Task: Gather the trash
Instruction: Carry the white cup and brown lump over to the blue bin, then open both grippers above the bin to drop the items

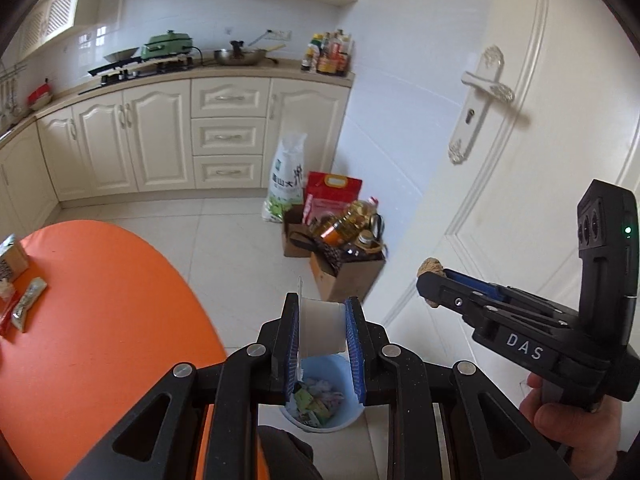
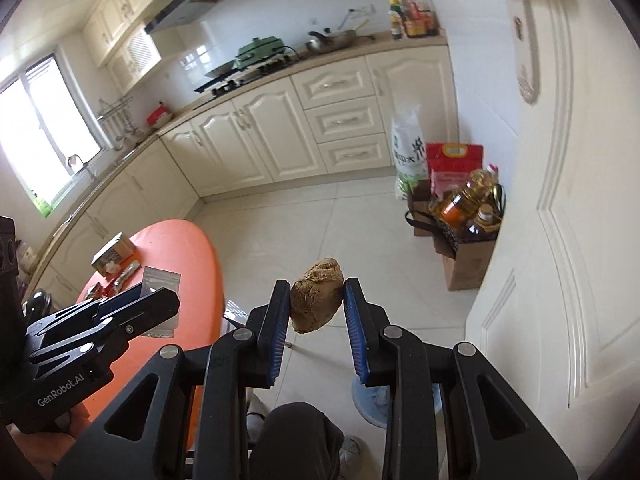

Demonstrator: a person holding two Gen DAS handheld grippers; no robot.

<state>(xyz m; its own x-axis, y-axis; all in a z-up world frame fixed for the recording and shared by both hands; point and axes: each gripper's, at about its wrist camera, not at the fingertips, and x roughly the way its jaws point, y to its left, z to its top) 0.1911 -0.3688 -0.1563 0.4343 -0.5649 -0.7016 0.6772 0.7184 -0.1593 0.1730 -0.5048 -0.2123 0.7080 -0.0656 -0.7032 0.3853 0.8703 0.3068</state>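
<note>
My left gripper (image 1: pixel 322 322) is shut on a small clear plastic bag (image 1: pixel 322 330) and holds it in the air above a light blue bin (image 1: pixel 344 414) with several wrappers inside. My right gripper (image 2: pixel 317 300) is shut on a brown crumpled lump (image 2: pixel 316 296) above the floor; it also shows in the left wrist view (image 1: pixel 430 278), to the right of the bin. The left gripper with the bag (image 2: pixel 160 292) shows at the left of the right wrist view. The bin's rim (image 2: pixel 370 404) peeks out below the right fingers.
An orange table (image 1: pixel 100 300) at the left carries wrappers (image 1: pixel 28 304) and a small box (image 2: pixel 114 254). Cardboard boxes with oil bottles (image 1: pixel 348 236) and rice bags (image 1: pixel 286 178) stand by the white door (image 1: pixel 540 140). Cabinets line the far wall.
</note>
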